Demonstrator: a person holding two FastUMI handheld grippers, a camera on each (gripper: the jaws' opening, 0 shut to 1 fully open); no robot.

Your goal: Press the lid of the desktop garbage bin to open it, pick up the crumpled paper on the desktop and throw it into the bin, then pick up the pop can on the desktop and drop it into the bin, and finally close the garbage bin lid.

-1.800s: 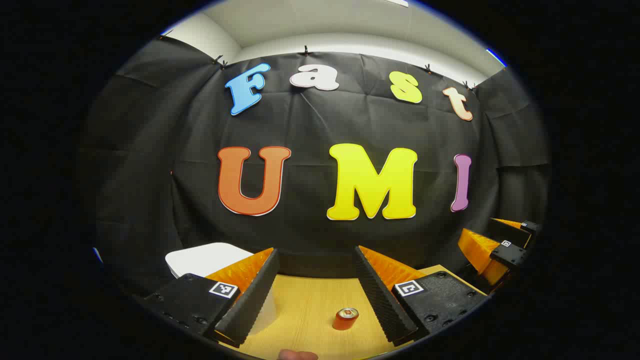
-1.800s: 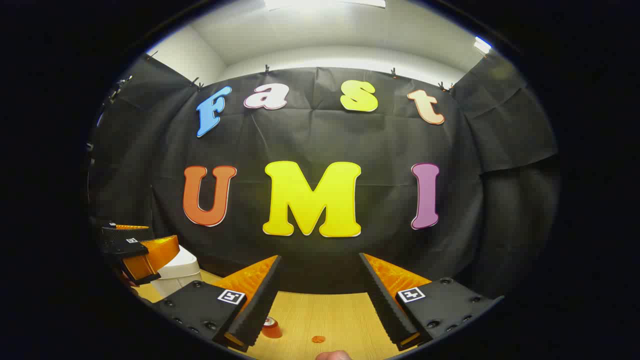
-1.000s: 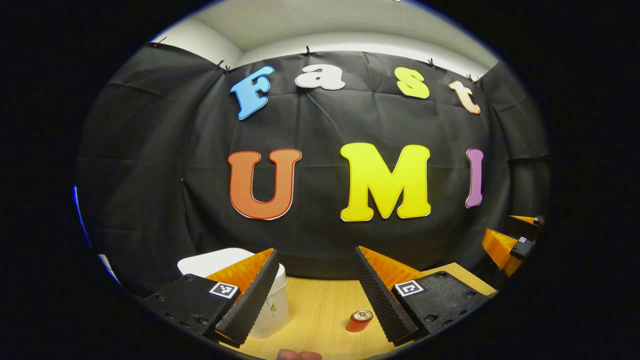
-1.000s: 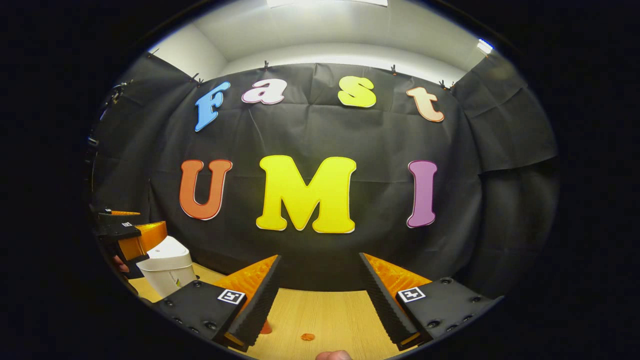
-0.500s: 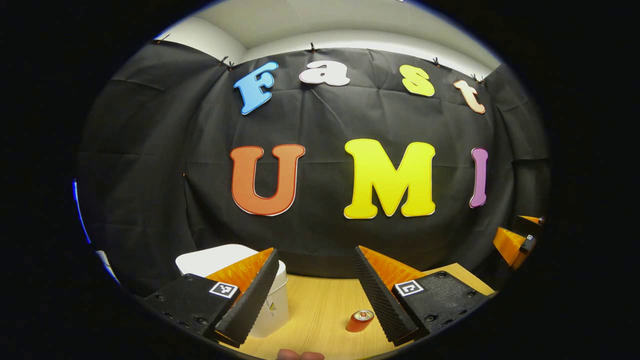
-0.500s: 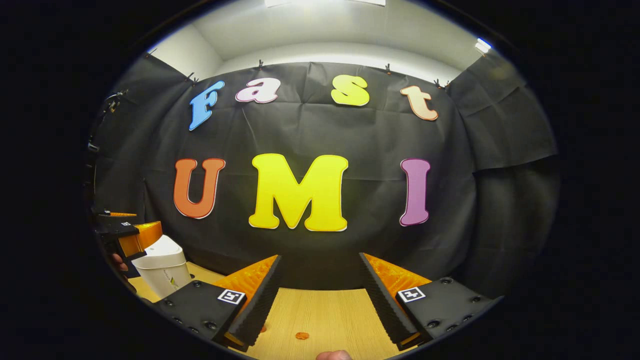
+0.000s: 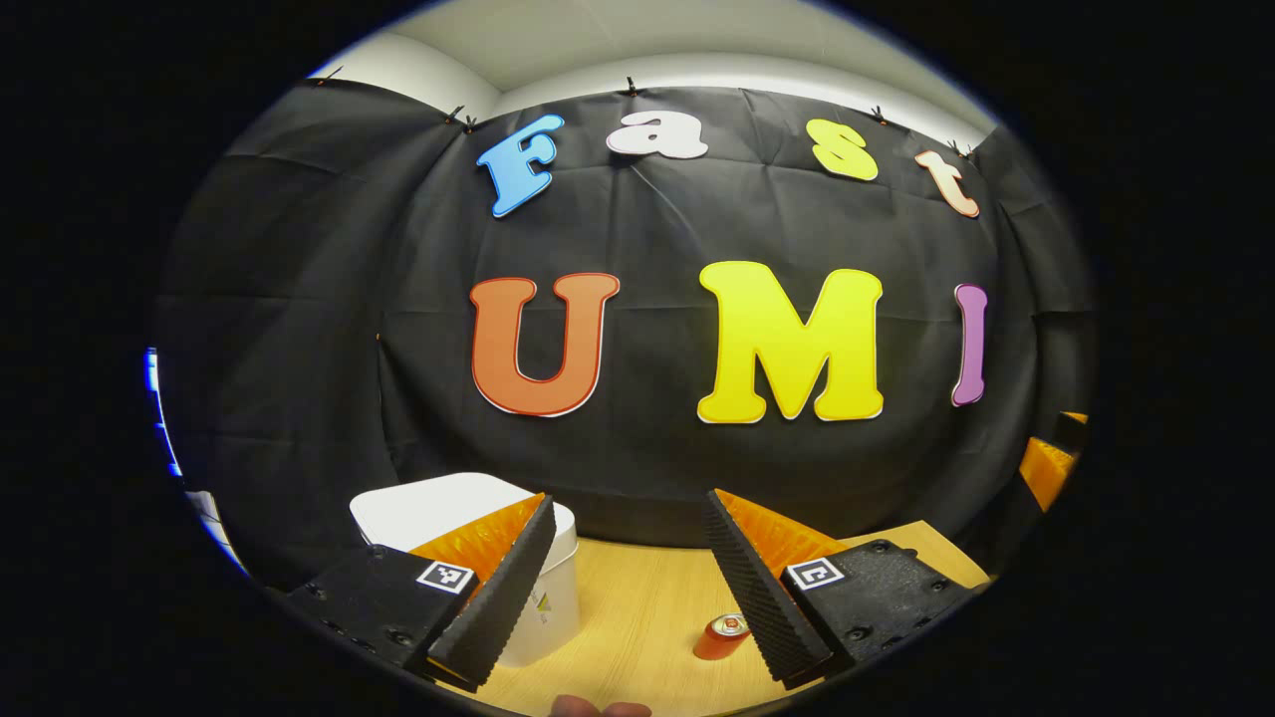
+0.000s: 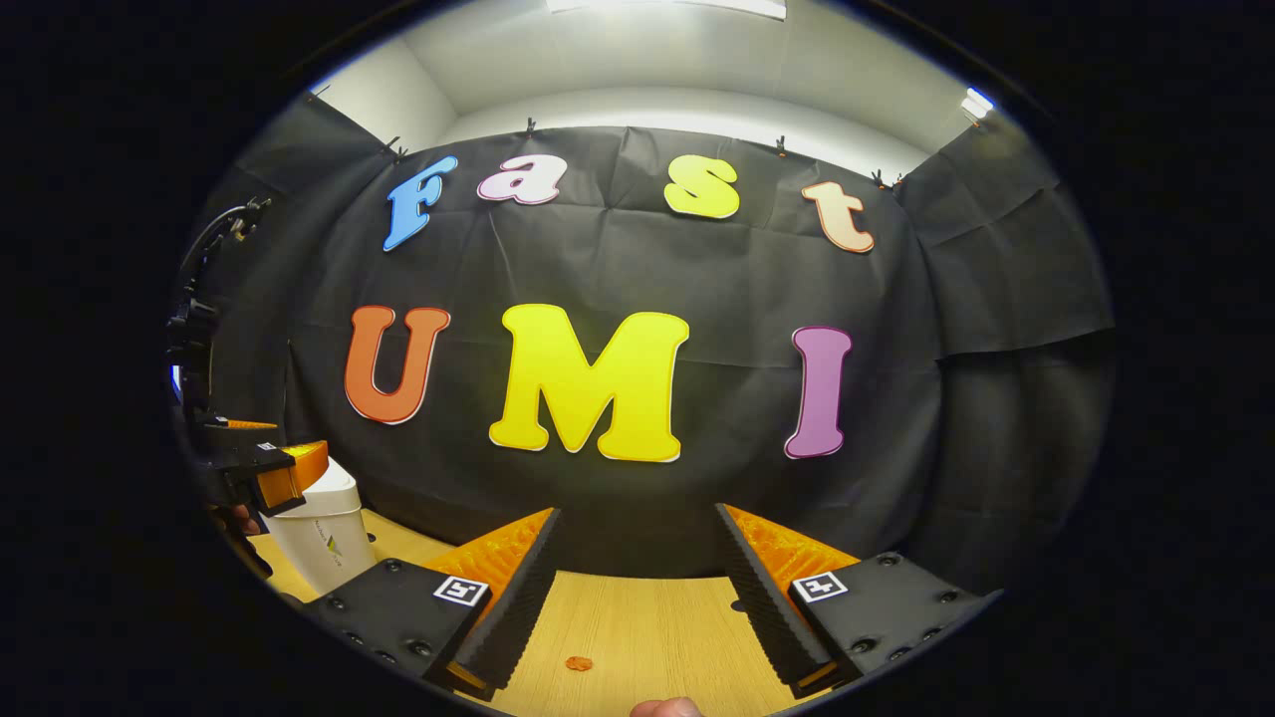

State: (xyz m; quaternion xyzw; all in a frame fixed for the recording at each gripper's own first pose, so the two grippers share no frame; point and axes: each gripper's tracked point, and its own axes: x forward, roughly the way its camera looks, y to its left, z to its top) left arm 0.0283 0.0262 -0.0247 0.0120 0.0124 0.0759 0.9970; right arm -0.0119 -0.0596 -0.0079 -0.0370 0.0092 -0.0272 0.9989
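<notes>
left gripper view: left gripper jaws spread wide, nothing between them, held above the wooden desktop. white garbage bin sits just ahead, partly behind the left finger, lid down and closed. orange pop can stands upright on the desktop, right up against the inner edge of the right finger in the image; contact can't be told. the other gripper's edge pokes in at far right. fingertip of the holding hand at the bottom edge.

right gripper view: right gripper also wide apart and empty, over bare desktop. small orange scrap on the wood between its fingers, low. garbage bin well off to its left, with the left gripper hovering right at its lid.

crumpled paper: can't locate.
</notes>
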